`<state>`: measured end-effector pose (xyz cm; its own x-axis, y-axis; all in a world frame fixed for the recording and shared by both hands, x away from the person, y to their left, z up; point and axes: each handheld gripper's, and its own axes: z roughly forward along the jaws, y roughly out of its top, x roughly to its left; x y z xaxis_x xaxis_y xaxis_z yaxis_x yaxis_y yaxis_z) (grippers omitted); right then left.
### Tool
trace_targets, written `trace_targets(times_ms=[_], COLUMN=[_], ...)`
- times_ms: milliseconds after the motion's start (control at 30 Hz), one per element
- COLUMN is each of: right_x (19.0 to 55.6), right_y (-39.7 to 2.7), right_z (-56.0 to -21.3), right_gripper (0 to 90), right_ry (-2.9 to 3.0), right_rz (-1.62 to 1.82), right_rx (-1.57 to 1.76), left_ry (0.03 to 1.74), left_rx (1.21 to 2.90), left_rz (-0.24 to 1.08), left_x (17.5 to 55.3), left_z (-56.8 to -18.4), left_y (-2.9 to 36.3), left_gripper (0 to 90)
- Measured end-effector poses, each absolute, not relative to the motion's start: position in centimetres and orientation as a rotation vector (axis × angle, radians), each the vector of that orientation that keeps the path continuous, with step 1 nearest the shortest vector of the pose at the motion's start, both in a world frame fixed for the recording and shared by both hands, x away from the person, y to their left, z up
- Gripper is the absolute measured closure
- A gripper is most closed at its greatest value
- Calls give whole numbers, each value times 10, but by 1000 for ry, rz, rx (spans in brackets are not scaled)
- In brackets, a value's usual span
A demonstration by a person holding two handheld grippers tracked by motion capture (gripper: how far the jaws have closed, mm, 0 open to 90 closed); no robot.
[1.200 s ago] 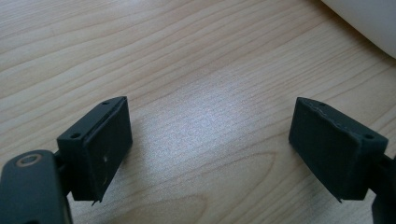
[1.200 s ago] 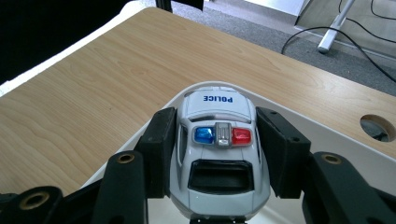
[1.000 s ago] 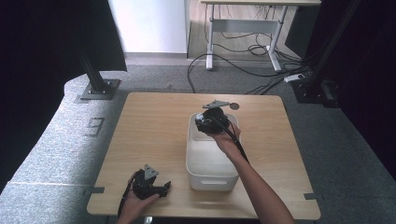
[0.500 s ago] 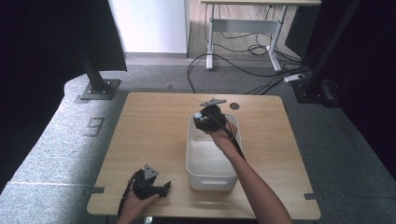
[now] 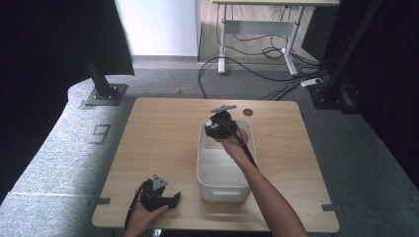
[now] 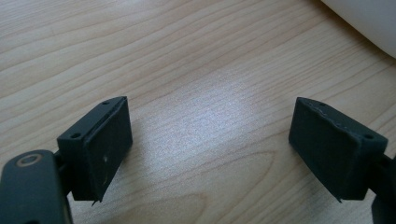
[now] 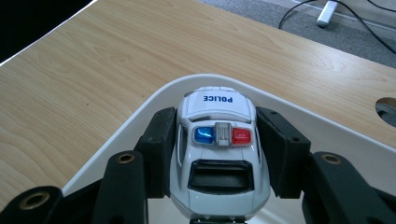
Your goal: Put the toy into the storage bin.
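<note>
Holding the toy car (image 7: pixel 218 149) clamped by its sides, the right hand-held gripper (image 5: pixel 221 123) hangs over the far end of the bin (image 5: pixel 207 170). Best lowered level before letting go. The left hand-held gripper (image 5: pixel 159 196), jaws apart, rests on the tabletop (image 5: pixel 158 128).

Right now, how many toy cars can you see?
1: a white police car clamped between the right gripper's jaws, above the far corner of the white bin. More might lie hidden inside the bin.
</note>
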<state>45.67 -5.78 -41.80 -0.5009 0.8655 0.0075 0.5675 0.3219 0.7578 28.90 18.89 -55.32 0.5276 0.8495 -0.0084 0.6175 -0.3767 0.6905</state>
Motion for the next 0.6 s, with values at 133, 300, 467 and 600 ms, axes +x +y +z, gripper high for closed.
trace_targets(times_ms=[133,300,467,600], right_x=[458,460,463,464], right_y=[-57,-54,-53,-50], right_z=[-418,-419,-419,-420], right_gripper=[502,502,502,502], right_ry=[2203,2214,2216,2223], right_rz=[1012,993,971,965], right_rx=[1274,1270,1276,1276], left_ry=[1185,1185,1185,1185], left_rx=[2123,2123,2123,2123], left_rz=[464,465,464,465], left_x=[289,289,289,289], left_z=[-553,-553,-553,-553], left_y=[189,189,189,189], left_gripper=[133,133,133,133])
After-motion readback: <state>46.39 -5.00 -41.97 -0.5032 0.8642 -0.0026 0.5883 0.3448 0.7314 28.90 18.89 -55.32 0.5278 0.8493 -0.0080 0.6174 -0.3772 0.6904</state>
